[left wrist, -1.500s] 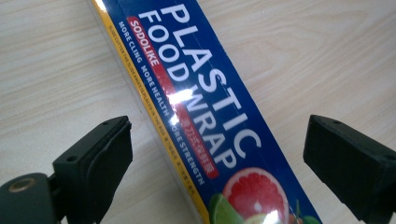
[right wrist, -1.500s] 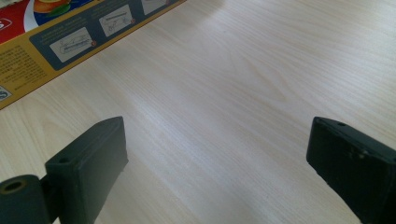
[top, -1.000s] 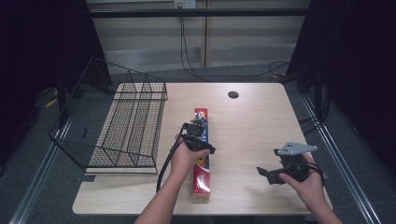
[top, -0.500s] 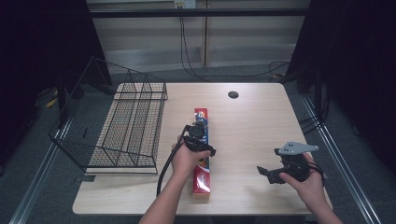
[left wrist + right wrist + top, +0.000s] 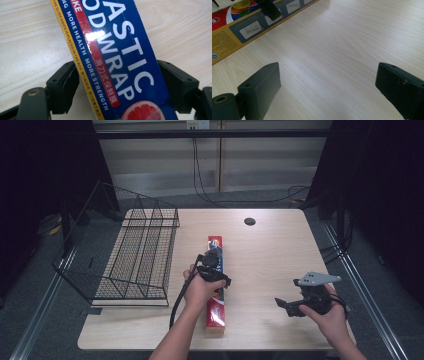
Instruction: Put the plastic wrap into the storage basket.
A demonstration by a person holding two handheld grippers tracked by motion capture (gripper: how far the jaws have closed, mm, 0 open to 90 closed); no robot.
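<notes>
A long blue and red plastic wrap box [image 5: 215, 312] lies lengthwise on the wooden table [image 5: 270, 255], near the middle. My left gripper [image 5: 214, 256] is down over its far half. In the left gripper view the box [image 5: 120, 50] runs between the two black jaws of the left gripper [image 5: 116, 65]. The jaws have just been closing and now rest against both long sides. My right gripper [image 5: 284, 306] hovers over bare wood at the front right, pointing left toward the box. Its jaws [image 5: 328, 75] stand wide open with nothing between them, and the box's yellow side [image 5: 232, 32] shows at upper left.
A black wire basket [image 5: 140, 255] stands on the left part of the table, close beside the box. A dark round hole [image 5: 249, 221] sits near the table's far edge. Cables run along the floor behind. Bare wood lies between the box and the right gripper.
The left gripper's jaws have drawn in around the box. Both hands stay where they were, and the box has not shifted.
</notes>
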